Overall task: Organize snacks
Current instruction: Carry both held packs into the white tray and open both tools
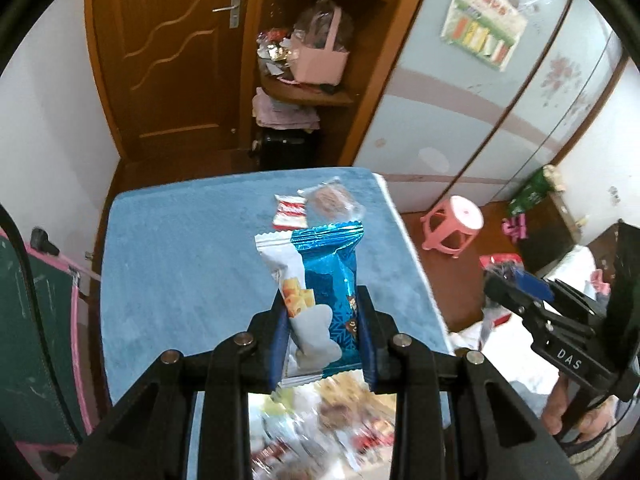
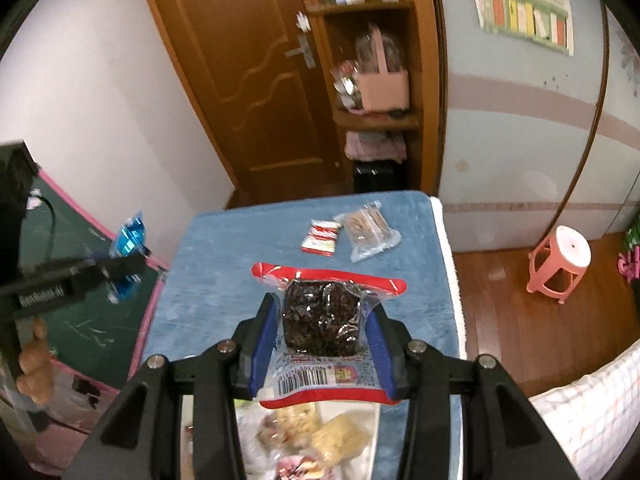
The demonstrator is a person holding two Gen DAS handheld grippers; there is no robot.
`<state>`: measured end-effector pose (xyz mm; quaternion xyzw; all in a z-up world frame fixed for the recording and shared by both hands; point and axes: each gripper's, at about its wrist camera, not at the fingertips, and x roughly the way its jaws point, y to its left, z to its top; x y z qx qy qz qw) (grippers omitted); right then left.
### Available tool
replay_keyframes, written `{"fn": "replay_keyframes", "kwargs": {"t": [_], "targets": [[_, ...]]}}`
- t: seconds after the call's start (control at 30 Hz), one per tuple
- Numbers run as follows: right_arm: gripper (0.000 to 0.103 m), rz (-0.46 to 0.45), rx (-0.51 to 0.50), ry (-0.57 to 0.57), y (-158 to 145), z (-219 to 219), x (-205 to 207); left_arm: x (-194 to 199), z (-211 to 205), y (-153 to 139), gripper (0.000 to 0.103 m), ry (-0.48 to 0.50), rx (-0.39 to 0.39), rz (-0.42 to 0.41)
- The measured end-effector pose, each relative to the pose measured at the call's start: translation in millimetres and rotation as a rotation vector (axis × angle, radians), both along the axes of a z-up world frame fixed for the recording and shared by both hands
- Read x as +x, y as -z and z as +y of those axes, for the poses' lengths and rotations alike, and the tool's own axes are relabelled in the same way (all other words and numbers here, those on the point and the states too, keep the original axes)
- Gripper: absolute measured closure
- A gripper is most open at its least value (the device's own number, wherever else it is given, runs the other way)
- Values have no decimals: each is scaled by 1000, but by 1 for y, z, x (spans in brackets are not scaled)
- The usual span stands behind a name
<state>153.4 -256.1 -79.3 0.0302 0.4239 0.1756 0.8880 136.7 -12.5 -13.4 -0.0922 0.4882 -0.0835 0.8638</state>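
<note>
- left gripper (image 1: 323,320) clamped on two packets at once: a blue foil snack (image 1: 334,280) and a white cracker packet (image 1: 280,276) pressed side by side between the blue pads; both held up above the blue cloth table (image 1: 180,264)
- right gripper (image 2: 322,332) clamped on a red-edged clear pack of dark dried fruit (image 2: 320,320); barcode end points back toward the camera; pack held over the table, not resting on it
- already laid out at the far side of the table: a small red-and-white packet (image 2: 320,236) and a clear bag of brown sticks (image 2: 368,228), just beside each other, near the far right corner; looks like the sorted spot
- still unsorted: a blurred pile of mixed snacks (image 1: 340,420) at the near edge under both grippers; count cannot be told, too smeared; seems to sit in a white container, not sure
- judgement: early stage; two items placed, three in the grippers, a good heap left
- next likely need: carry the held packs toward the far row and set them down beside the placed pair; the left's double grab may need separating if the kinds go apart
- risk: slick foil may slip out of the two-packet pinch
</note>
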Motion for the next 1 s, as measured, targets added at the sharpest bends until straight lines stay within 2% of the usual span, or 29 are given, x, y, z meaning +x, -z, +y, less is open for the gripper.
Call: {"fn": "replay_keyframes", "kwargs": {"t": [0.17, 0.3, 0.43, 0.67, 0.87, 1.0], "targets": [[60, -41, 54, -42, -17, 0, -48, -55, -12, 0, 74, -9, -1, -29], [60, -40, 48, -55, -13, 4, -76, -87, -26, 13, 74, -31, 31, -37], [60, 0, 40, -66, 5, 8, -92, -111, -36, 36, 74, -60, 99, -19], [59, 120, -28, -67, 57, 18, -110, -131, -44, 93, 74, -95, 227, 95], [59, 185, -85, -76, 88, 26, -118, -136, -49, 119, 74, -91, 254, 158], [55, 216, -107, -82, 97, 30, -118, -136, -52, 129, 74, -85, 276, 188]]}}
